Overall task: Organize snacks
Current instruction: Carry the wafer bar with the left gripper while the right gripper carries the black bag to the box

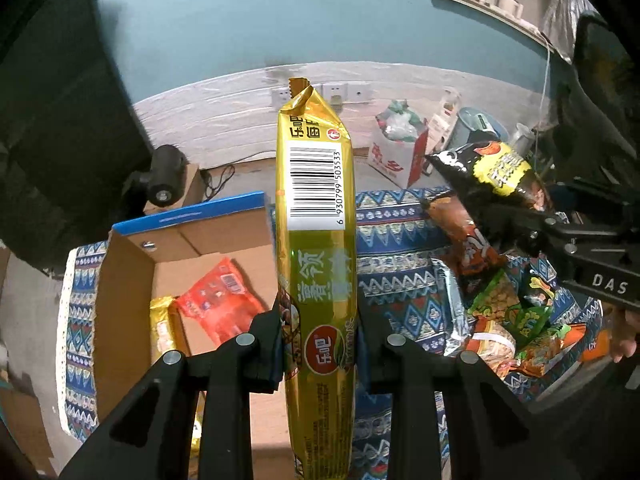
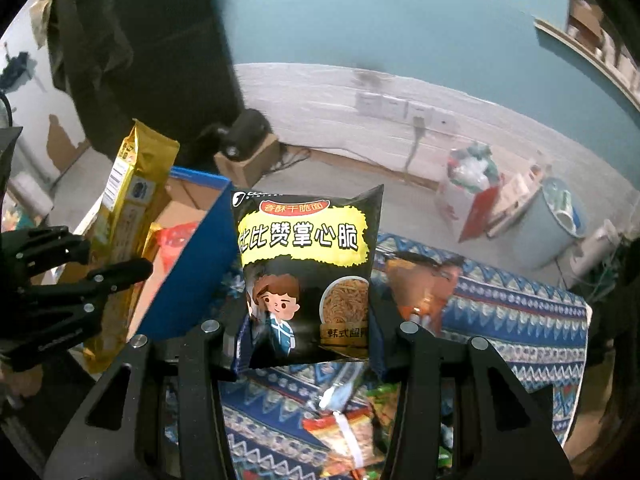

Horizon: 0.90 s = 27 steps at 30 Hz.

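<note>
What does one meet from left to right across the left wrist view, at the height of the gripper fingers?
cardboard box → red packet → gold packet → patterned cloth → heap of snacks

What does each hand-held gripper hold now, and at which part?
The left hand-held gripper pinches the long gold packet near its lower middle. The right hand-held gripper grips the black noodle snack bag at its lower sides.

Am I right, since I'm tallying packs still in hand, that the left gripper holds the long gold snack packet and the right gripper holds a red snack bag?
Not quite: the right gripper holds a black snack bag with a yellow label, as the right wrist view shows. The left gripper does hold the long gold snack packet.
</note>
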{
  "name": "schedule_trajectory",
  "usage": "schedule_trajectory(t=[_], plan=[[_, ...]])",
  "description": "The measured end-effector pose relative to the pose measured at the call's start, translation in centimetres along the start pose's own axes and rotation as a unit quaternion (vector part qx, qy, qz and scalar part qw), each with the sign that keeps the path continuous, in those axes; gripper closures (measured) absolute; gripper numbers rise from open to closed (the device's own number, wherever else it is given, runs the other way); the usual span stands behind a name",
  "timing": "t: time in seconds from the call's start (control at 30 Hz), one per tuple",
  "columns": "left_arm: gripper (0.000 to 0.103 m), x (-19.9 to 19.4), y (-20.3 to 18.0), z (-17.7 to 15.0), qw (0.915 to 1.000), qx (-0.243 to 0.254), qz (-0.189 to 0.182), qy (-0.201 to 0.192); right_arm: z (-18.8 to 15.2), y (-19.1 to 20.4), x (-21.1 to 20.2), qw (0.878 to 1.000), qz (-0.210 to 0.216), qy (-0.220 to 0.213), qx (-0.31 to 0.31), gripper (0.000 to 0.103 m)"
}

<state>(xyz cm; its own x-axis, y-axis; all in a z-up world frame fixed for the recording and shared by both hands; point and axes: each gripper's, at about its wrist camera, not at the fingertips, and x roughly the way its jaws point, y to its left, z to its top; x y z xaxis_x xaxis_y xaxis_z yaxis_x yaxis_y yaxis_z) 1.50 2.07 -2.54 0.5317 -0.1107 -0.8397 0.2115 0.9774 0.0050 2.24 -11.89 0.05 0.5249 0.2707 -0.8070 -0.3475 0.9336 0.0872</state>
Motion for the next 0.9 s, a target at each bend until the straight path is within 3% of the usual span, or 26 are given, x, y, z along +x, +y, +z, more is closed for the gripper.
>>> schedule_trajectory(t=[0.43,0.9], plan=[[0.075,0.1,6.9,-2.0,0.9979,-0.06,0.018,0.013,2.4,6.0,3.9,0.999,0.027,0.022,-0.038,0.058],[0.075,1.7,13.1,-4.4,0.9916,-0.103,0.07,0.037,4.3,13.4,7.5,0.994,0.061,0.036,-0.08,0.058]])
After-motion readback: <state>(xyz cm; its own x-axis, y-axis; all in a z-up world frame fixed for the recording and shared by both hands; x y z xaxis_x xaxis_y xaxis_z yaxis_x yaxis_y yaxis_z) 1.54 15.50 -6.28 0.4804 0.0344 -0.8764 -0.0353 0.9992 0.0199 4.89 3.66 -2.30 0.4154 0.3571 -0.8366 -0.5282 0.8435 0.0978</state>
